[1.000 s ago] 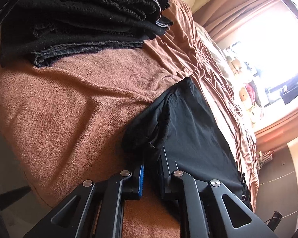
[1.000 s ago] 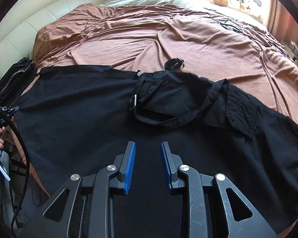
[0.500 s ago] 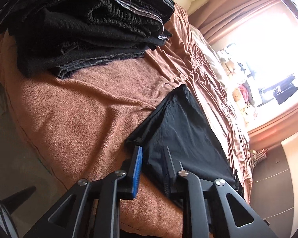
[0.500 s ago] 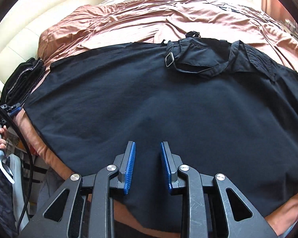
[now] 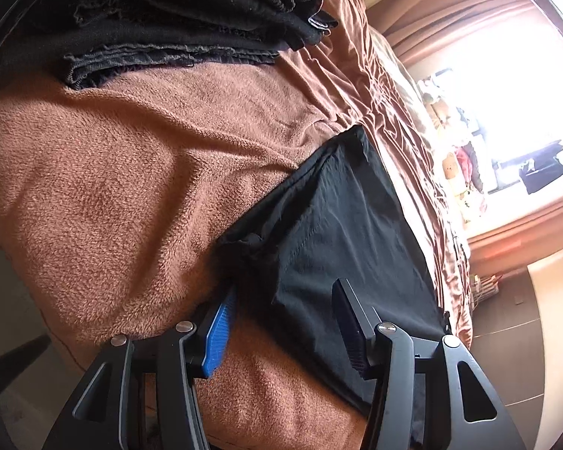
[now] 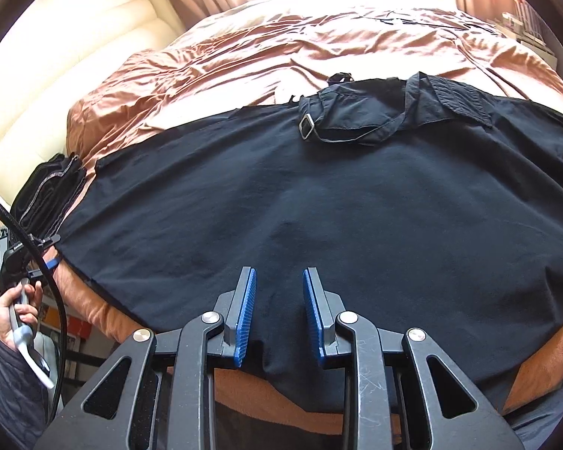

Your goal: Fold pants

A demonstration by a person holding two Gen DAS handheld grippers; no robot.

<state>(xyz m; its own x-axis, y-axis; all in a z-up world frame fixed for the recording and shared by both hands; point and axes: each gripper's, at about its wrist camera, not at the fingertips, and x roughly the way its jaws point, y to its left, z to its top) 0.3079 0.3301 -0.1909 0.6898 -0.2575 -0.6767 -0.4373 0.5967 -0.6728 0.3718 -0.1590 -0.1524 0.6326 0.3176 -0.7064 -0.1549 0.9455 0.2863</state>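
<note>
Two black hand-held grippers and a quilted sleeve

The left gripper [image 5: 281,322] and the right gripper [image 6: 279,313] share one build: black angular arms with triangular cut-outs, round silver screws at the pivots, and ribbed blue pads lining the fingers [image 6: 246,311]. The right one's arms carry fine scratches. A hand [image 6: 17,313] comes out of a dark quilted sleeve [image 6: 13,386] around a grey handle, beside a black cable [image 6: 37,258].

Bed [image 6: 244,60] under brown blanket, cream padded headboard [image 6: 56,75] at left, pink-brown curtains [image 5: 450,11], overexposed window [image 5: 506,93], dark tiled floor [image 5: 506,356].
</note>
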